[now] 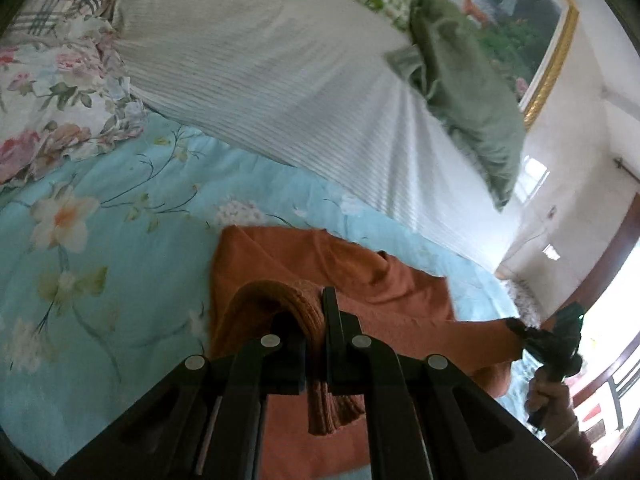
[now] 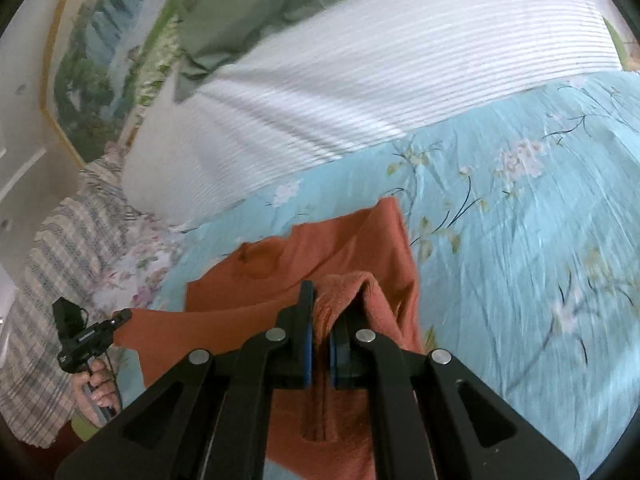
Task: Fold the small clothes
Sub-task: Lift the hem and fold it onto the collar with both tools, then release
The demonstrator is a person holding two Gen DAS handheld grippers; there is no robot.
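The left tool (image 1: 320,320) is clamped on a bunched ribbed edge of the rust-orange knitted garment (image 1: 360,280), its two black fingers pressed together with the cloth squeezed between them and a fold hanging out below. The right tool (image 2: 320,320) is likewise closed tight on another gathered edge of the same garment (image 2: 340,240), the fabric pinched between its blue-padded fingers. Between the two tools the cloth stretches in a taut band, lifted at the held edge, while the rest of it lies spread on the light blue flowered bedspread (image 1: 100,260). In the left wrist view the right tool shows at the right edge, gripped by a hand (image 1: 548,396); in the right wrist view the left tool shows at the left edge, held by the other hand (image 2: 98,392). Beyond the garment lies a white striped quilt (image 1: 280,80), with a sage green cloth (image 1: 472,92) on its far side. A pink rose-patterned pillow (image 1: 52,92) sits near the quilt. A gold-framed landscape painting (image 1: 520,12) hangs on the wall behind.
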